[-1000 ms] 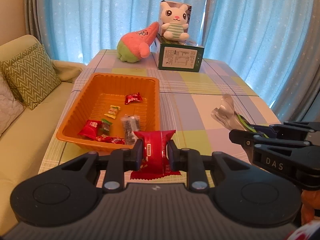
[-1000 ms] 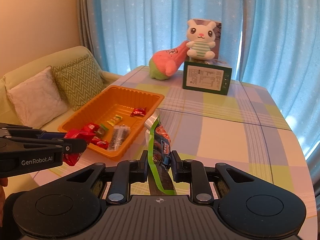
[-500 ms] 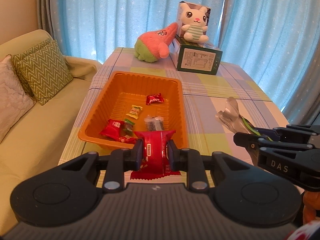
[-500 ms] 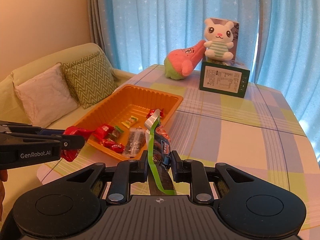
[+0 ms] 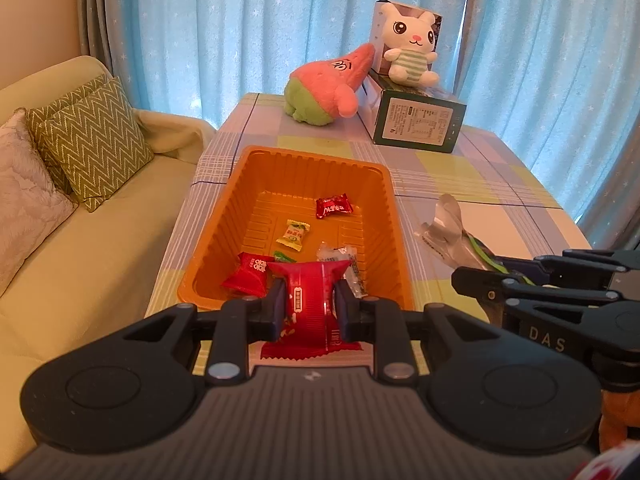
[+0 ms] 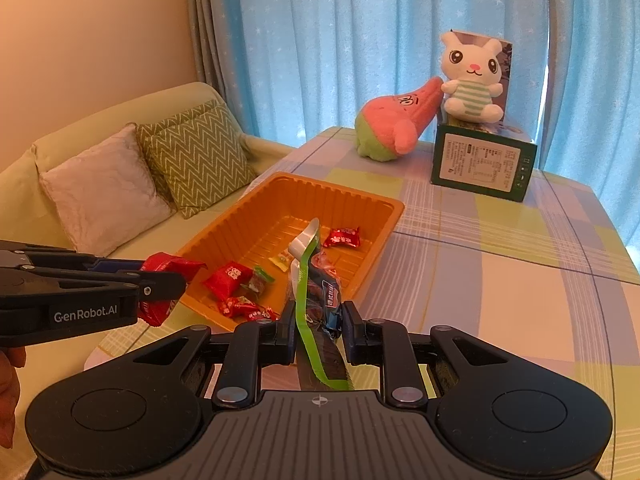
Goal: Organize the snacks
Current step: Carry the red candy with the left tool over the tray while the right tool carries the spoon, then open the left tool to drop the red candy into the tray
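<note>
My left gripper (image 5: 310, 307) is shut on a red snack packet (image 5: 310, 300), held just above the near rim of the orange tray (image 5: 372, 216). Seen from the right wrist, that left gripper (image 6: 164, 286) hangs at the tray's (image 6: 280, 196) near left corner with the red packet (image 6: 170, 266) in it. My right gripper (image 6: 316, 322) is shut on a dark packet with a green strip and silver end (image 6: 308, 276), over the tray's near right edge. From the left wrist view that packet's silver end (image 5: 444, 228) sticks out of the right gripper (image 5: 464, 278). Several small wrapped snacks lie in the tray.
A checked tablecloth (image 6: 500, 280) covers the table. At the far end stand a green box (image 5: 416, 124), a white bunny plush (image 5: 410, 50) and a pink and green plush (image 5: 328, 88). A sofa with zigzag cushions (image 5: 92, 144) runs along the left side.
Both grippers have moved left with their packets, so the tray now lies straight ahead of them and closer. Their grips have not changed.
</note>
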{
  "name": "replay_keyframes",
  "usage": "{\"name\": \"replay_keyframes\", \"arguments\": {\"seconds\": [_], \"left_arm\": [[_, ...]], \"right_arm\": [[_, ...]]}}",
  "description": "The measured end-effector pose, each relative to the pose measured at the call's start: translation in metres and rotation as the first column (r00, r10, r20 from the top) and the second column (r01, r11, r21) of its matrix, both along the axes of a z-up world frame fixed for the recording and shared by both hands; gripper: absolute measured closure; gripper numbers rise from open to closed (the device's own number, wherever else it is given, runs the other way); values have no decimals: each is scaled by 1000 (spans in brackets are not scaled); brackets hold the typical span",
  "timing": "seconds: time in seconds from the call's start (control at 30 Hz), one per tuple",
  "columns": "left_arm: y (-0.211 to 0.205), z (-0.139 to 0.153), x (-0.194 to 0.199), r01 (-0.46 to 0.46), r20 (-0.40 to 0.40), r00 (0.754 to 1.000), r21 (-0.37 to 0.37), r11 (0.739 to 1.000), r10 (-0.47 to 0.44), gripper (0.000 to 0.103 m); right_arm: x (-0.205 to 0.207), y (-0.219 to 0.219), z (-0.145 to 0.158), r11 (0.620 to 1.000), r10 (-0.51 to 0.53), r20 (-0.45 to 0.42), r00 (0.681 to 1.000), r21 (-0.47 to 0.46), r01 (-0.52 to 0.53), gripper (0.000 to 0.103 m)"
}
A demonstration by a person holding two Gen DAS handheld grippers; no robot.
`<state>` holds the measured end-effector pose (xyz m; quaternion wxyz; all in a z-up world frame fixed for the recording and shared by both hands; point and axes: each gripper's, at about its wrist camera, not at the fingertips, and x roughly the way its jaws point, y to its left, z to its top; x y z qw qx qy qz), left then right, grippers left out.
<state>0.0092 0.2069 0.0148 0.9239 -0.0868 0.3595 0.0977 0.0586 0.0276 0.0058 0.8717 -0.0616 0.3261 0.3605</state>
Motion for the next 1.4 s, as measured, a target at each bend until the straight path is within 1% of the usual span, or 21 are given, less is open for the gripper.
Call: {"name": "replay_keyframes", "arguments": {"seconds": [0.43, 0.9, 1.2, 1.4], "left_arm": [[22, -12, 30, 26, -27, 999, -4, 1000, -26, 80], [49, -31, 86, 75, -55, 996, 0, 997, -75, 80], [59, -43, 118, 94, -75, 993, 8, 996, -94, 80], [62, -50, 131, 104, -86, 991, 10, 995, -103, 80]], "right_arm": [[35, 24, -10, 1000, -17, -28, 999, 5, 17, 81], [89, 49, -24, 999, -43, -67, 997, 18, 44, 81], [109, 60, -36, 999, -42, -95, 995, 16, 44, 81], [118, 63, -40, 999, -46, -100, 994, 16, 48, 81]]}}
